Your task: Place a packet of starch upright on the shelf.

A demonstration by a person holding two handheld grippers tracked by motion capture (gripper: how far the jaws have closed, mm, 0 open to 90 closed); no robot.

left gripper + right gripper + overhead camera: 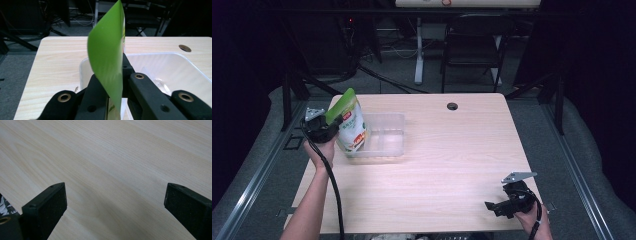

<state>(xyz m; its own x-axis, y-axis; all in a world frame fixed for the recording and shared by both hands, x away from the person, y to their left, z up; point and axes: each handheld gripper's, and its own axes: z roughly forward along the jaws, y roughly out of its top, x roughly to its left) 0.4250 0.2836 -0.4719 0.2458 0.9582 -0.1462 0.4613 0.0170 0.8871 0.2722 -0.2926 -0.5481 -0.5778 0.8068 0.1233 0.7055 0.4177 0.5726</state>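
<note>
From the high view, the left gripper [331,124] is pinching a glossy green-topped pouch [350,125] by its flat upper flap, the pouch hanging over the near-left corner of a clear rectangular plastic tub [387,135] on the pale wood-grain table [447,160]. In the left gripper view, the matte black jaws are pressing together on the smooth curved green flap, the translucent tub lying just beyond them. In the right gripper view, the right gripper [115,202] is holding its jaws spread wide over bare wood.

Clear bin [382,135] sits on desk [447,165] far-left; green pouch [349,122] blocks bin's left end. Desk right of bin and nearer the person: bare, open for passing.
</note>
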